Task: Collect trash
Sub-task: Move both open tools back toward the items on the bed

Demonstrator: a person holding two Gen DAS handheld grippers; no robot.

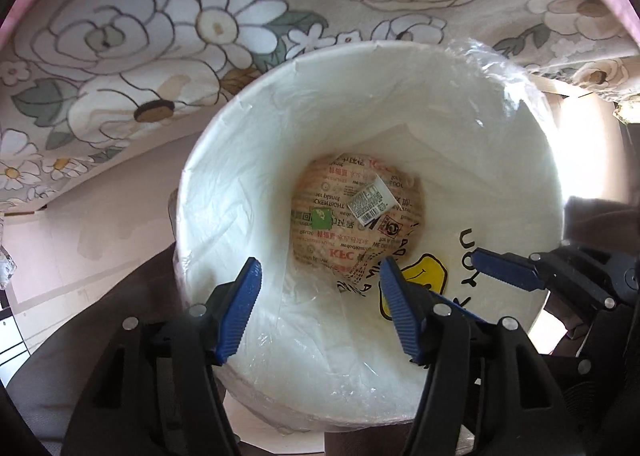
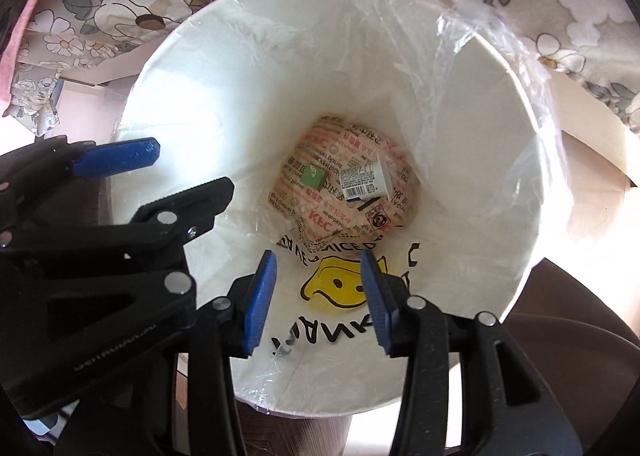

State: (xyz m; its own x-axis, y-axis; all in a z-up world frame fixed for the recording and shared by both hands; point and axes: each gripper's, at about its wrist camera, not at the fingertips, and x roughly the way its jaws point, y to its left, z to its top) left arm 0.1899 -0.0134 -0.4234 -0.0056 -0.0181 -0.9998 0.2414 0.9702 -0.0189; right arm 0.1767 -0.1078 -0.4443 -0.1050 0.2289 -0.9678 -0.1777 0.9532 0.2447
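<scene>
I held my left gripper [image 1: 320, 308] and right gripper [image 2: 318, 302] side by side, jaws parted, empty, both pointing toward twelve o'clock.

left wrist, right wrist: close above, looking down | shared: bin [image 1: 240, 183] interior
</scene>
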